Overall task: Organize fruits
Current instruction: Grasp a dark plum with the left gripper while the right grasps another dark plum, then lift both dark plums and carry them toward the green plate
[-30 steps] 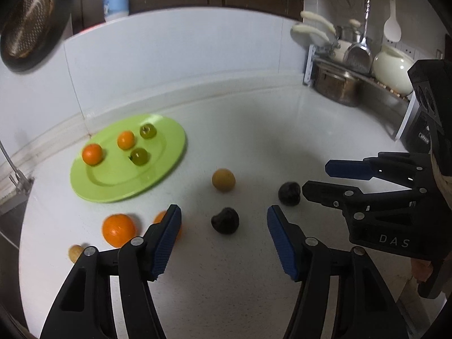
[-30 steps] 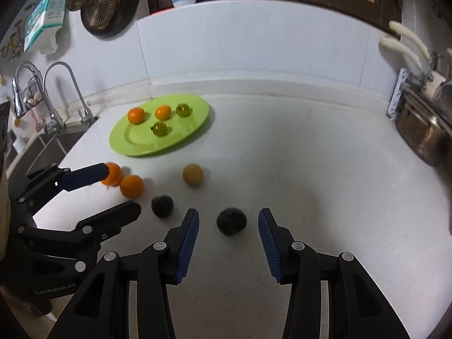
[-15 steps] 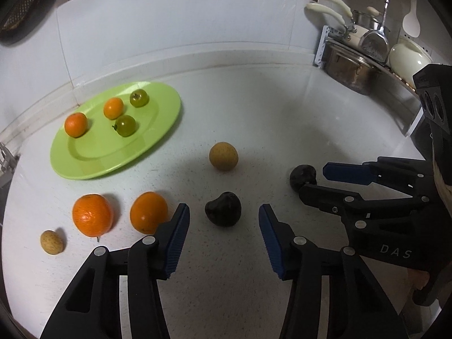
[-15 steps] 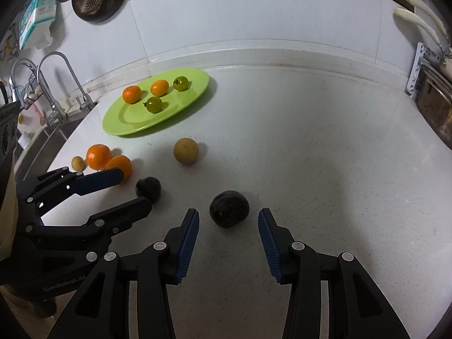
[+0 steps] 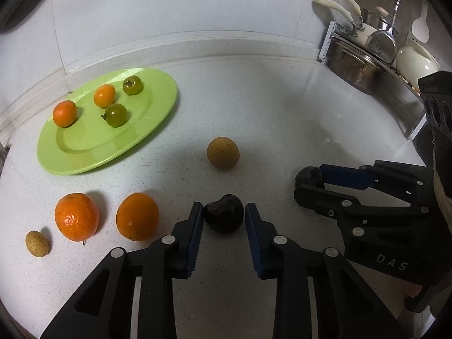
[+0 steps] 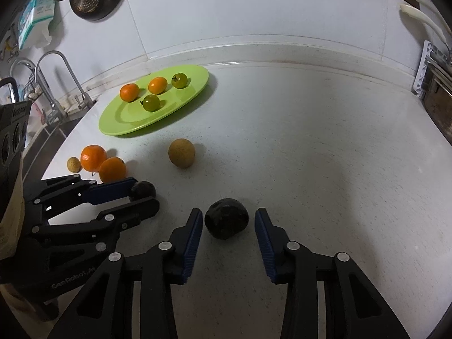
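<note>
Both tools have advanced; left tool (image 5: 224, 220) now brackets a dark fruit (image 5: 223, 217).

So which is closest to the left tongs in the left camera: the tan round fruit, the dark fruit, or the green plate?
1. Dark fruit, right between the left tongs.
2. Tan round fruit, straight ahead on the counter.
3. Green plate, far off to the left.

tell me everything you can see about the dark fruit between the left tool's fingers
The dark fruit is almost black, glossy and smooth, lumpy rather than round, with a dent at its top. It sits on the white speckled counter between the blue-padded fingers of the left tool. The pads stand close on either side; whether they touch it cannot be told. In the right wrist view it shows at that tool's tip. Nothing else touches it.
</note>
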Demonstrator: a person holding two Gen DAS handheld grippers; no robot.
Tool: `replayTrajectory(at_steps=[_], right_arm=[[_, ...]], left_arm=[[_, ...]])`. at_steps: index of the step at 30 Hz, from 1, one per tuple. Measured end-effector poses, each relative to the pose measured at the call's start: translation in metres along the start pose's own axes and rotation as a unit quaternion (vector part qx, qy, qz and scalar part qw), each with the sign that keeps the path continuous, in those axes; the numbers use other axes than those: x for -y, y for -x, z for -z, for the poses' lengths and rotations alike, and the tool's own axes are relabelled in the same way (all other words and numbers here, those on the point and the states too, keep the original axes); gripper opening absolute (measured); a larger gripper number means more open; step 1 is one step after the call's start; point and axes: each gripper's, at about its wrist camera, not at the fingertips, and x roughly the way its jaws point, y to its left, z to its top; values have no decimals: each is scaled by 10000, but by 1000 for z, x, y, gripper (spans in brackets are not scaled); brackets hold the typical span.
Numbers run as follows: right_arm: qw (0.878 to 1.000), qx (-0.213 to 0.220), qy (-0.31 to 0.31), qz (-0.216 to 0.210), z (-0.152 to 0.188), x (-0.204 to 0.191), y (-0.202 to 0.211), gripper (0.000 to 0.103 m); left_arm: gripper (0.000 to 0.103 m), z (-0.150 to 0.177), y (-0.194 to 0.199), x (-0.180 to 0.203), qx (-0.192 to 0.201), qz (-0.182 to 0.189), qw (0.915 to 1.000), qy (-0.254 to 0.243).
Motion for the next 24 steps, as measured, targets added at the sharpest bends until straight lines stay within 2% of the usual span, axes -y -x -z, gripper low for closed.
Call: replayTrajectory(at_steps=[4, 14, 24], right_arm=[[10000, -43, 29, 0, 0, -1, -3, 33], [9999, 132, 33, 0, -6, -10, 9, 33], [9988, 469, 90, -52, -18, -38, 31, 33]], left_arm=[[29, -1, 0, -1, 3, 31, 10000, 2], [29, -3, 23, -6, 222, 18, 9997, -70], [29, -7, 60, -23, 597, -122, 9981, -42]])
